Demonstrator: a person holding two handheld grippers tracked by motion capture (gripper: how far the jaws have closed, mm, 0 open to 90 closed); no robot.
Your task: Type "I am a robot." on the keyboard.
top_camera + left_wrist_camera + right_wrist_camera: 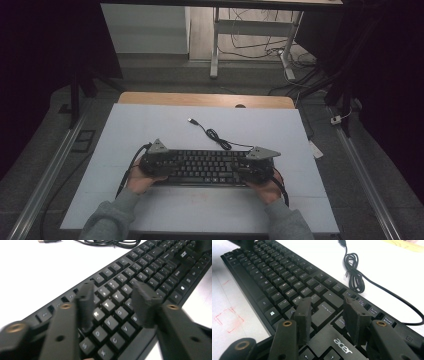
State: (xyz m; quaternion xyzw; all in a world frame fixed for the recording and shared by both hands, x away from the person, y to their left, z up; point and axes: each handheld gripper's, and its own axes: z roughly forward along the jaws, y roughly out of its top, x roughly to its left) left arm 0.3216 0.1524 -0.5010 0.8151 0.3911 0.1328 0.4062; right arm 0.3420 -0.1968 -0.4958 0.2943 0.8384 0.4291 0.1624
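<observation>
Lying crosswise on table (150,125), keyboard (202,167); both grippers' (113,302) (328,315) jaws spread over keys.

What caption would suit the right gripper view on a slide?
Open right gripper poised over the Enter end of a black plastic Acer keyboard, its coiled black cable lying on the white tabletop.

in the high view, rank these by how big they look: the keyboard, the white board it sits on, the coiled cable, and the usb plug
1. white board: largest by far.
2. keyboard: spans the gap between both hands.
3. coiled cable: a small bundle behind the keyboard.
4. usb plug: smallest, a tiny tip at the cable's far end.
</observation>
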